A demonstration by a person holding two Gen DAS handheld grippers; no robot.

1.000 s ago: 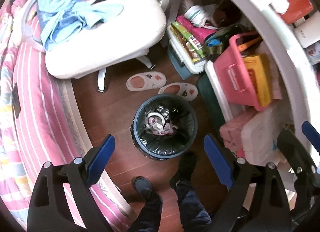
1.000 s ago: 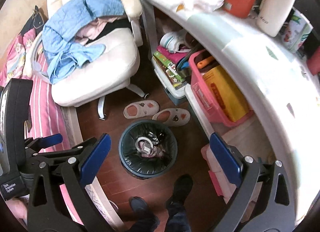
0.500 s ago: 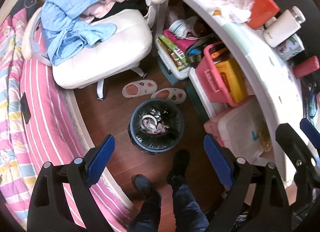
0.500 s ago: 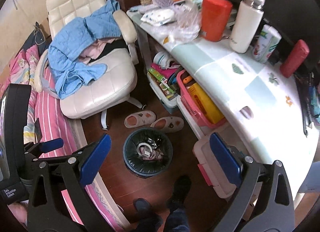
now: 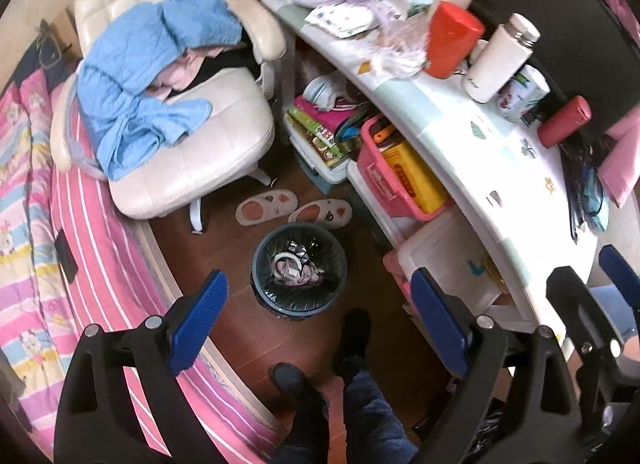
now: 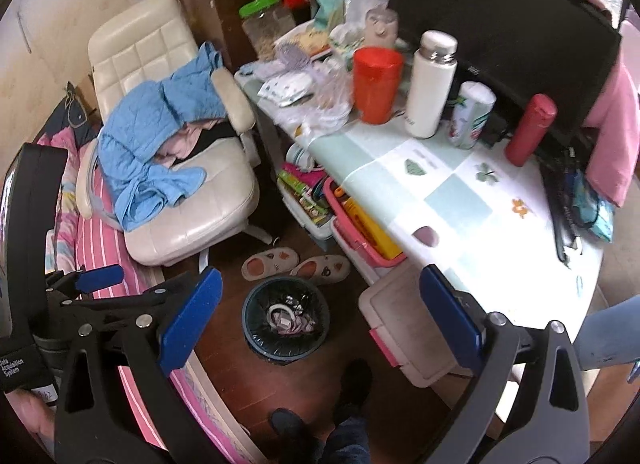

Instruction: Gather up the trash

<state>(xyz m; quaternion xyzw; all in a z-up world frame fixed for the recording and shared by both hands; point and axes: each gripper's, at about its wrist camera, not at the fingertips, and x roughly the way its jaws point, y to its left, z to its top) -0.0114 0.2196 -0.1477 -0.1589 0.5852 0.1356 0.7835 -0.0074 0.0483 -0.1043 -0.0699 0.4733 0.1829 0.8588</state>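
Both tongs stood wide open and held nothing. The left tongs (image 5: 318,314) and the right tongs (image 6: 320,316) hung high above the floor, well apart from the waste bin (image 5: 299,268) (image 6: 286,326). The bin stood on the wooden floor (image 5: 224,248) between the bed (image 5: 40,232) and the counter (image 6: 460,199), just beside two slippers (image 6: 296,262). Trash (image 5: 294,266) lay inside it. More clutter, including crumpled clear plastic (image 6: 326,101), sat at the counter's far end.

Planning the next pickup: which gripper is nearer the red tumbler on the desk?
Right. The right gripper hangs by the edge of the desk that carries the red tumbler; the left gripper hangs further off, bedside.
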